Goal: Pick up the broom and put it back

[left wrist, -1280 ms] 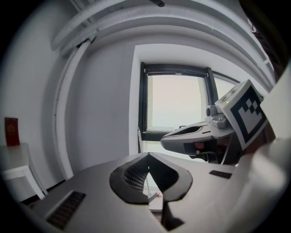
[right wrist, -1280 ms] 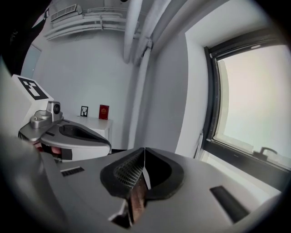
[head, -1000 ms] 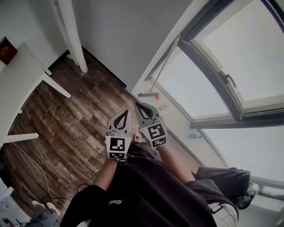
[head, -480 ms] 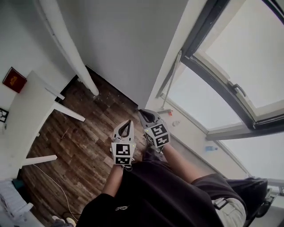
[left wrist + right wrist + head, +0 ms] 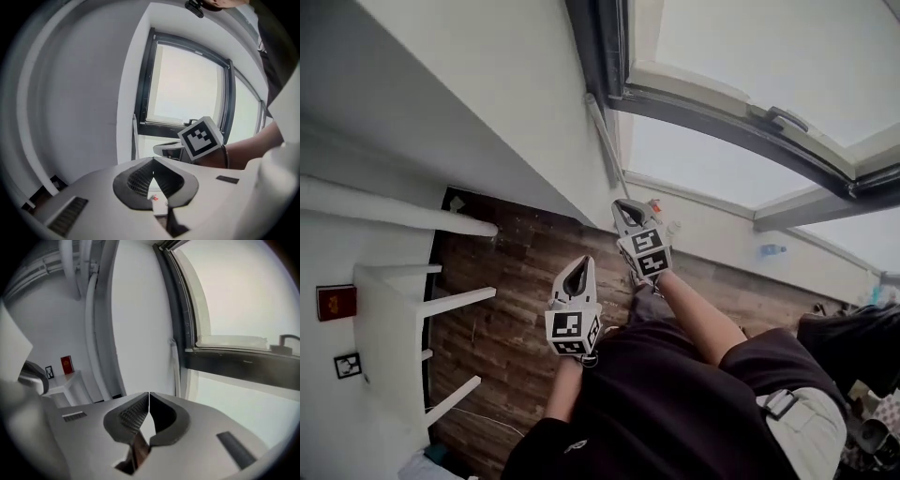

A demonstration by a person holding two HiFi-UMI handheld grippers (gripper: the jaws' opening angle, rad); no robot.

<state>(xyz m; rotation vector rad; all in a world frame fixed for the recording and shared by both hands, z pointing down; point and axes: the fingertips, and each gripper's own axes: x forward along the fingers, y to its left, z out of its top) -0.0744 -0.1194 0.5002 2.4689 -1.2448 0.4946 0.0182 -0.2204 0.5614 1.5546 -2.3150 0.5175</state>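
Both tools (image 5: 581,264) (image 5: 624,206) nearer the broom (image 5: 605,141)

The broom (image 5: 606,145) is leaned against the wall, left of the window (image 5: 703,161); the worktop (image 5: 380,328) is set farther left on the floor (image 5: 516,272).

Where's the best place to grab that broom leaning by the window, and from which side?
Take the broom on its thin handle, about mid-height, coming from the open room side. It leans steeply against the wall beside the window frame, so its far side is blocked. The right gripper is nearest but shut; likely open it first.
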